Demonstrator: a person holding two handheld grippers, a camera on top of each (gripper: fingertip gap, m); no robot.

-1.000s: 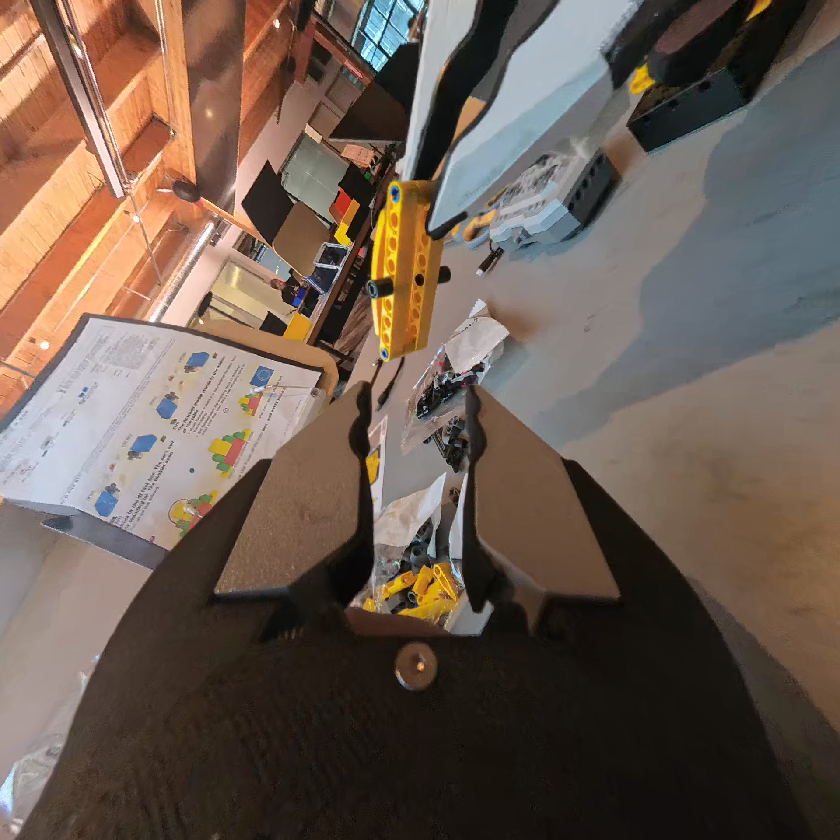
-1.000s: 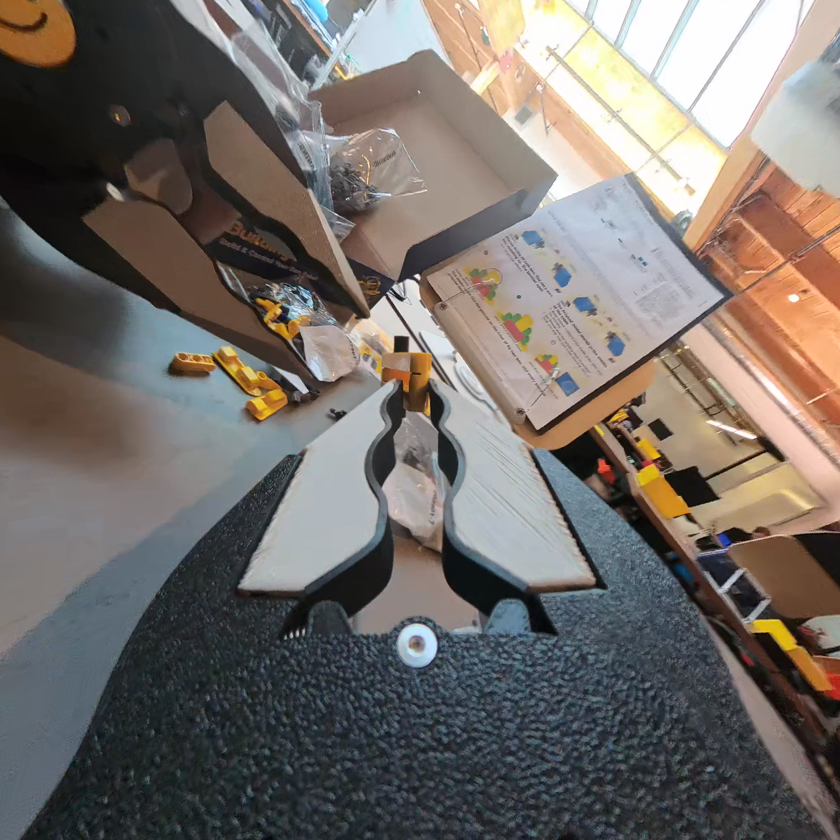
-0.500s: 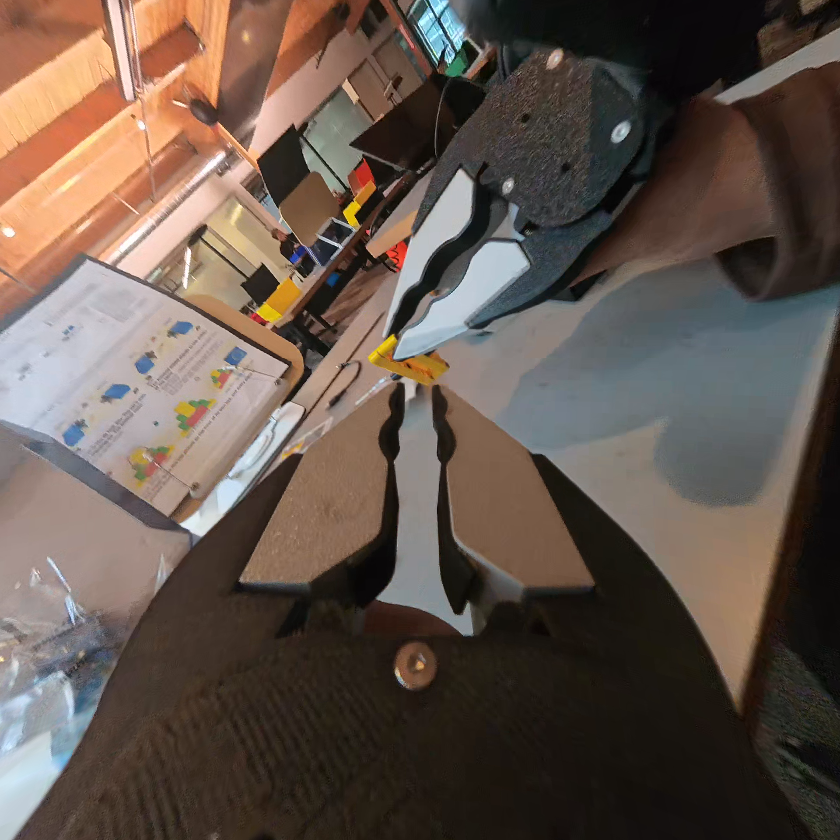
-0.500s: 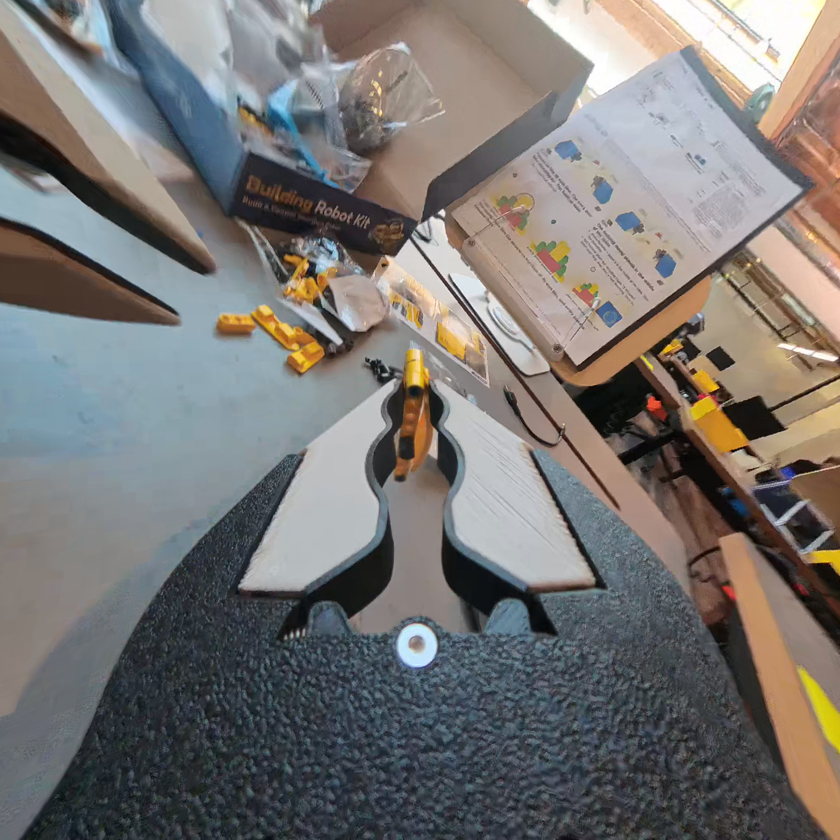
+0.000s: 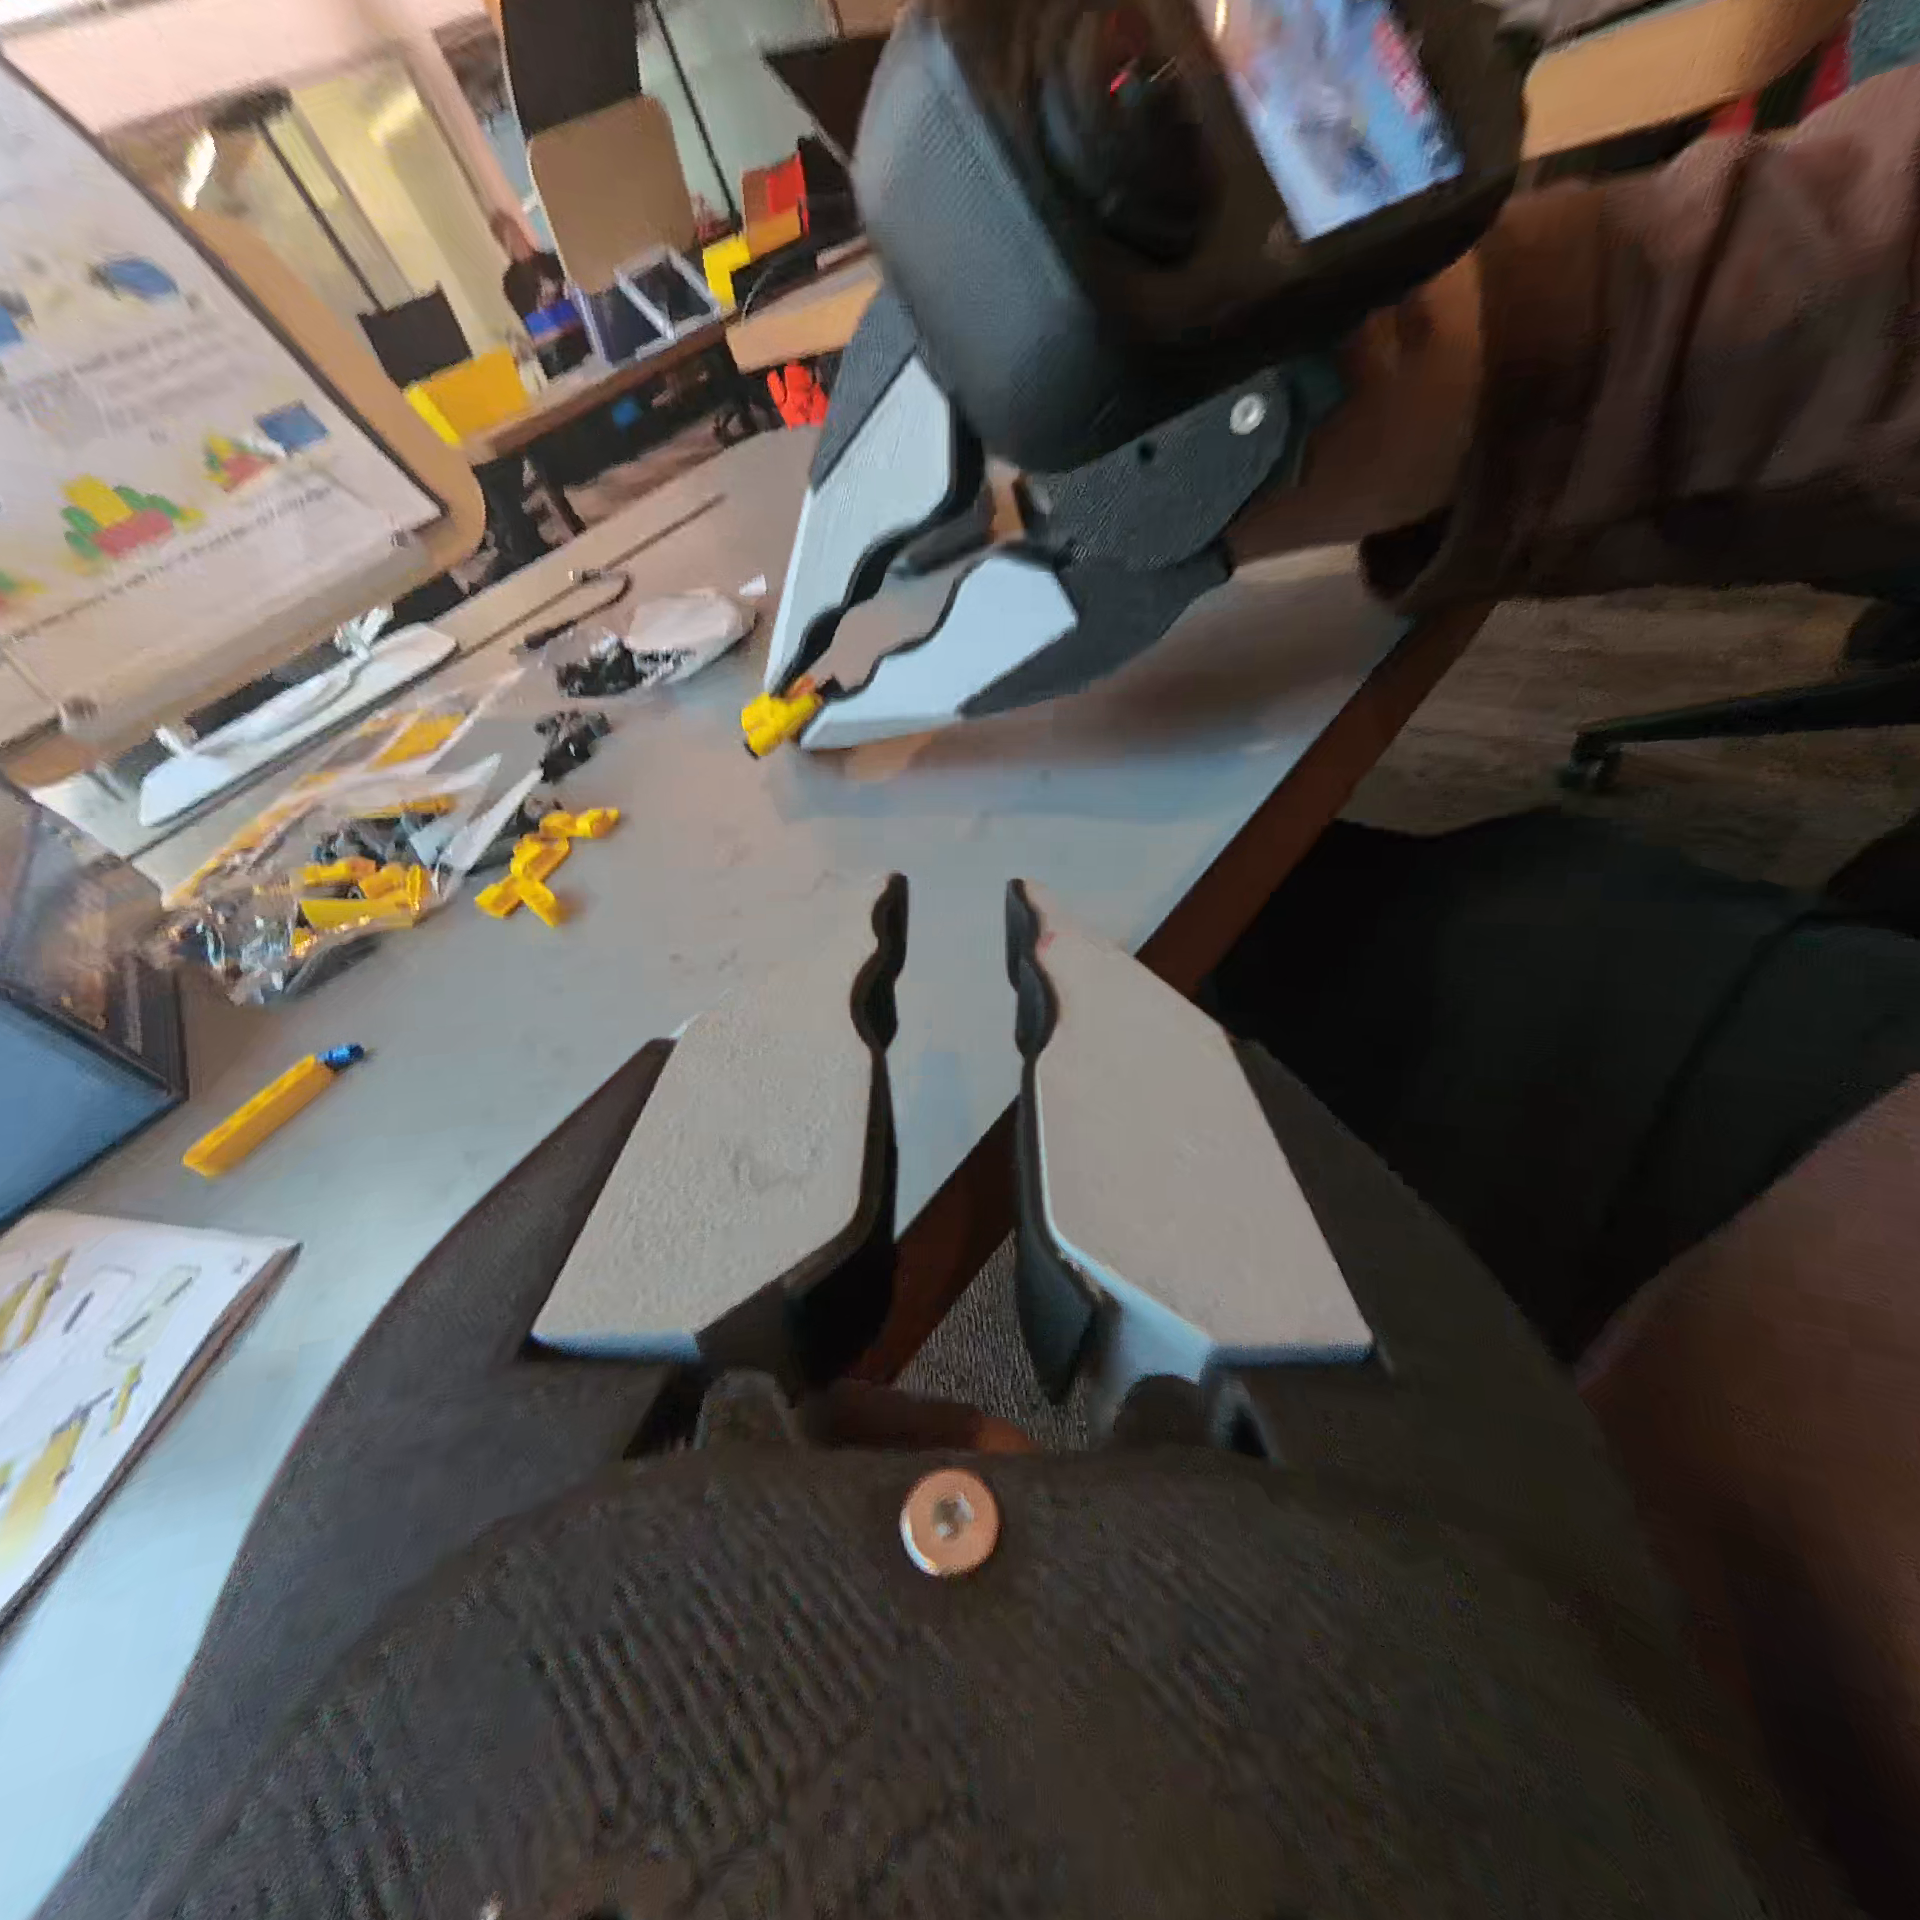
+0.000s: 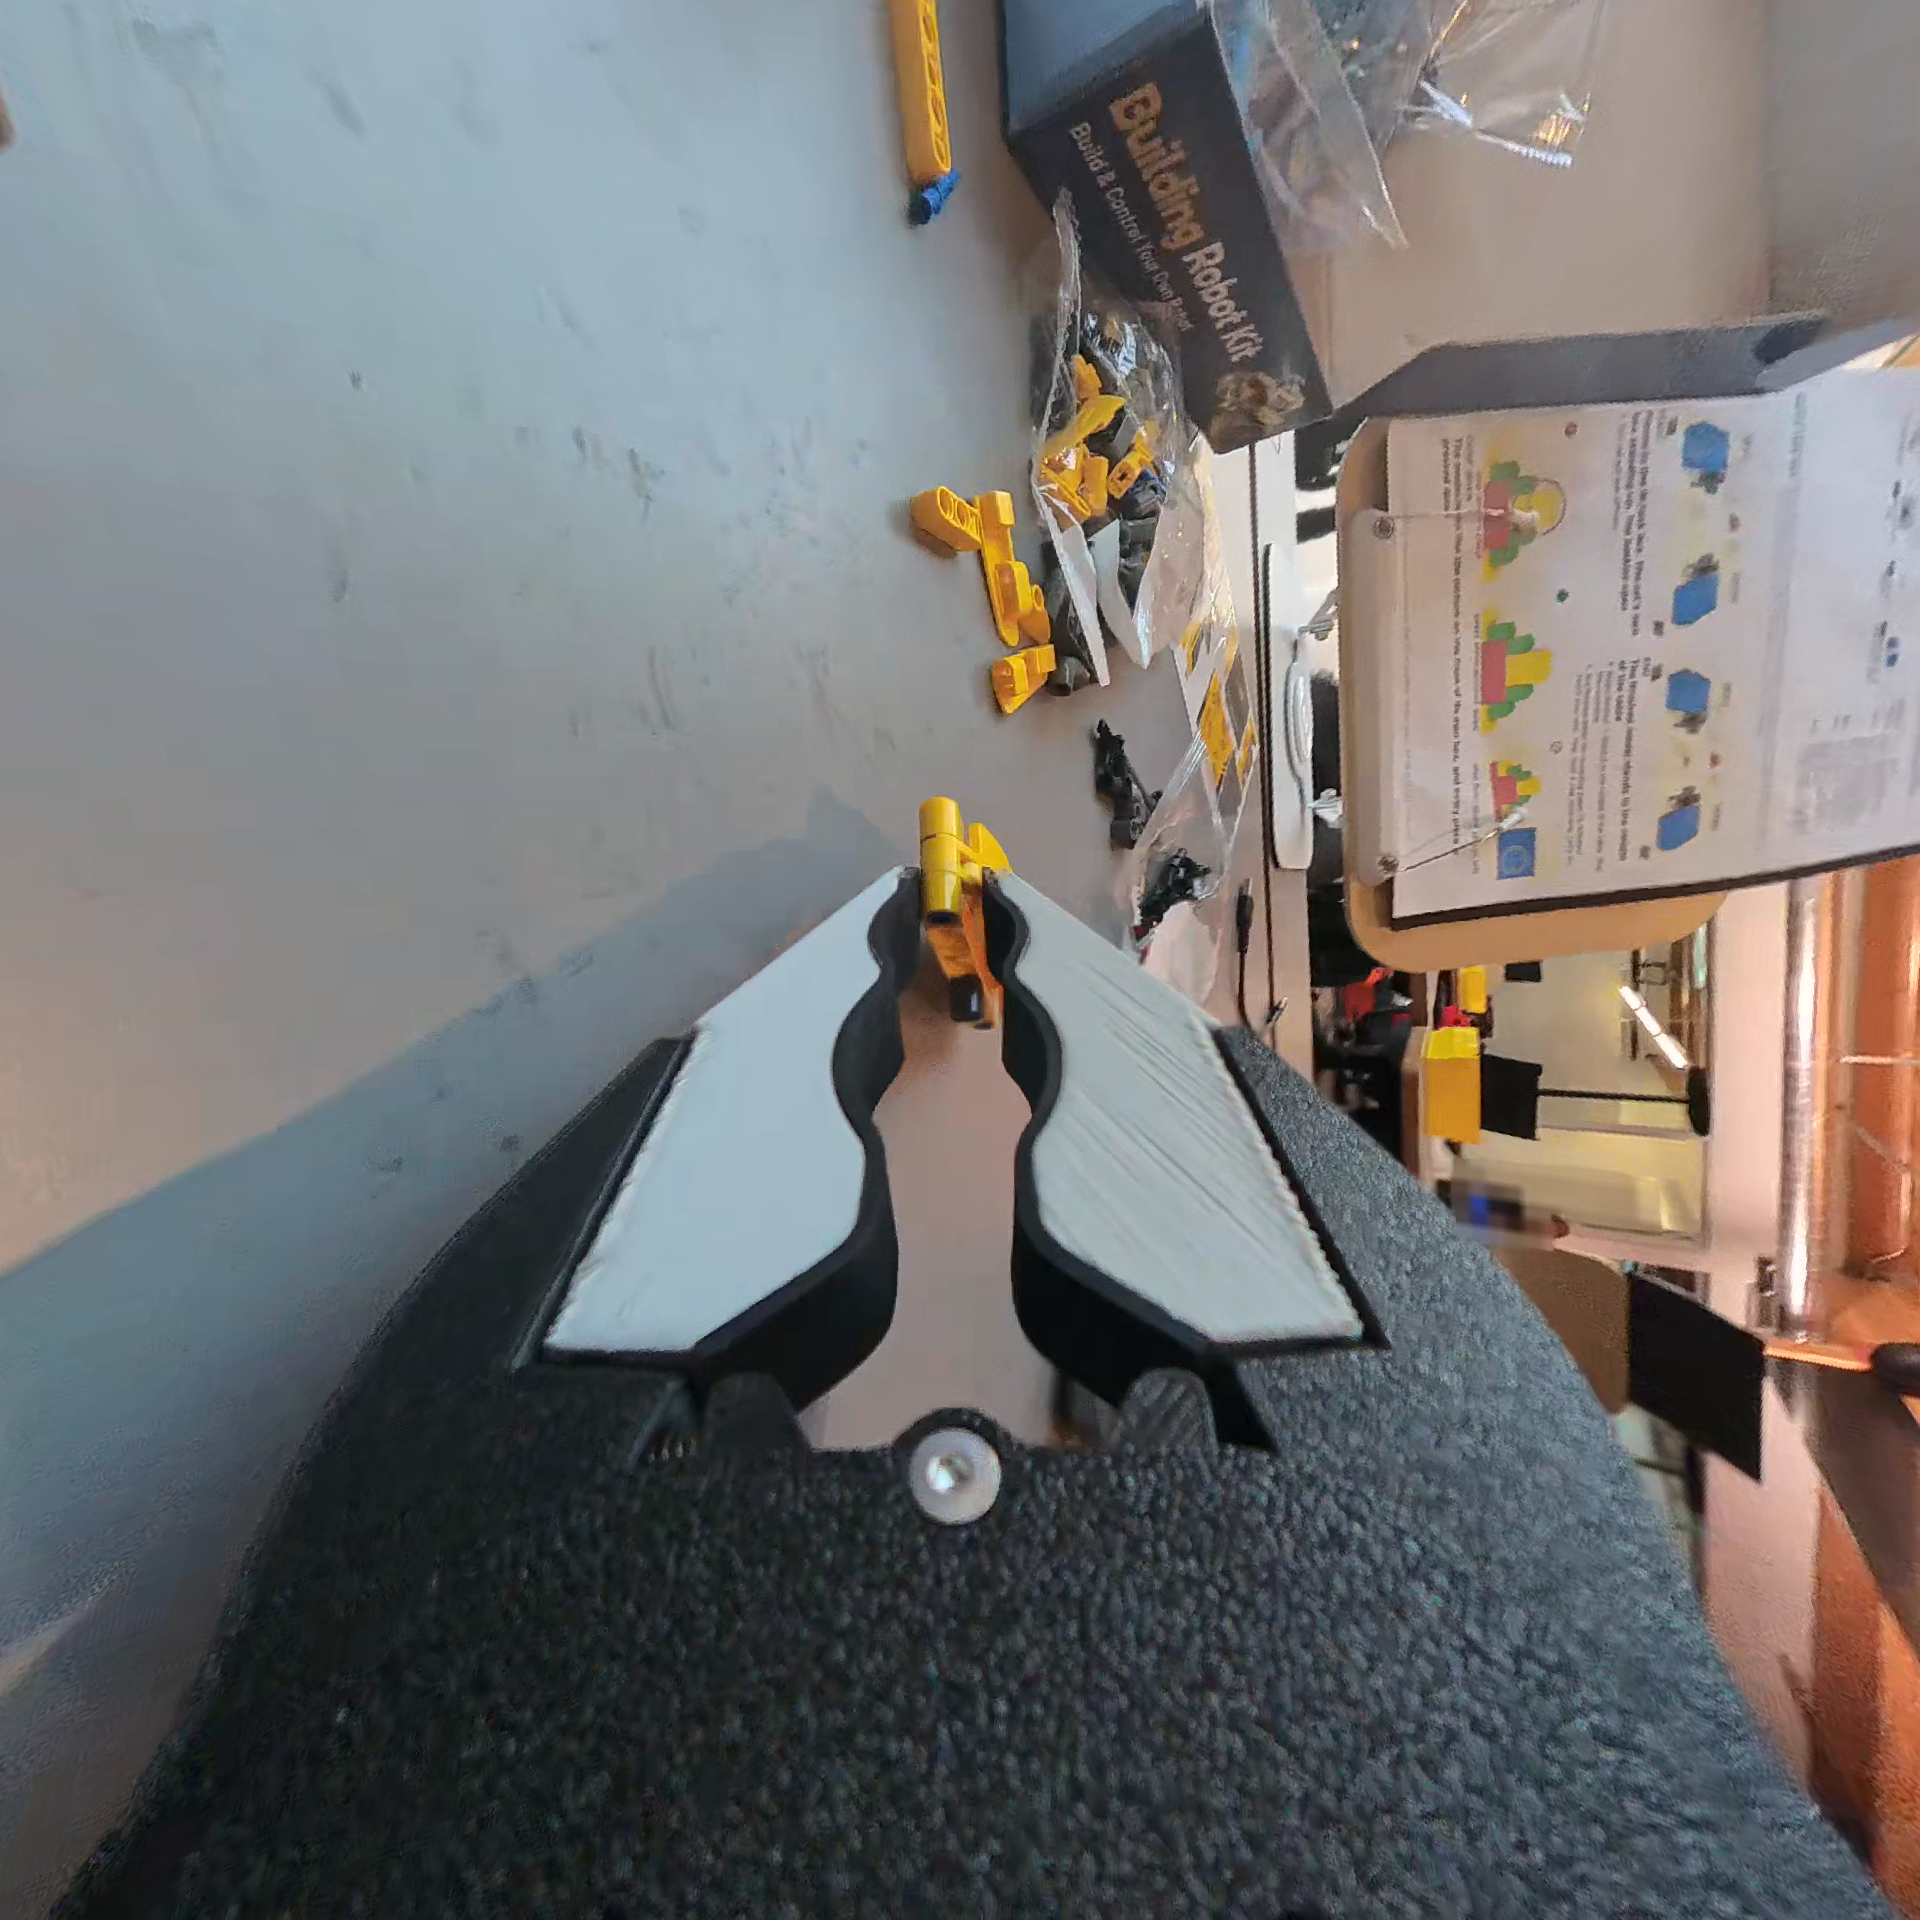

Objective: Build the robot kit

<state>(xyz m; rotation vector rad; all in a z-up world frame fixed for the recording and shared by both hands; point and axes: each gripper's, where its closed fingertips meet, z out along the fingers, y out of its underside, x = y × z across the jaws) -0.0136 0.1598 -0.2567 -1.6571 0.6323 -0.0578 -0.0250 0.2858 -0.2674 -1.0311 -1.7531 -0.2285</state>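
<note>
My right gripper (image 6: 951, 883) is shut on a yellow building-kit piece (image 6: 951, 904) with a black pin, held close over the grey table (image 6: 416, 520). In the left wrist view the right gripper (image 5: 800, 717) shows at the top with the yellow piece (image 5: 777, 719) at its tips, almost on the table. My left gripper (image 5: 954, 894) is open and empty, above the table's near edge. Loose yellow pieces (image 5: 535, 862) lie ahead to its left; they also show in the right wrist view (image 6: 997, 582).
A long yellow beam (image 5: 265, 1112) with a blue pin lies to the left. A plastic bag of parts (image 5: 301, 904) and small black pins (image 5: 577, 727) lie on the table. A dark kit box (image 6: 1174, 239), an instruction sheet on a stand (image 6: 1621, 644) and an open booklet (image 5: 94, 1371) are nearby.
The right gripper has swung down with the yellow piece until it is almost on the table. The left gripper has drawn back toward the table's edge and stays open.
</note>
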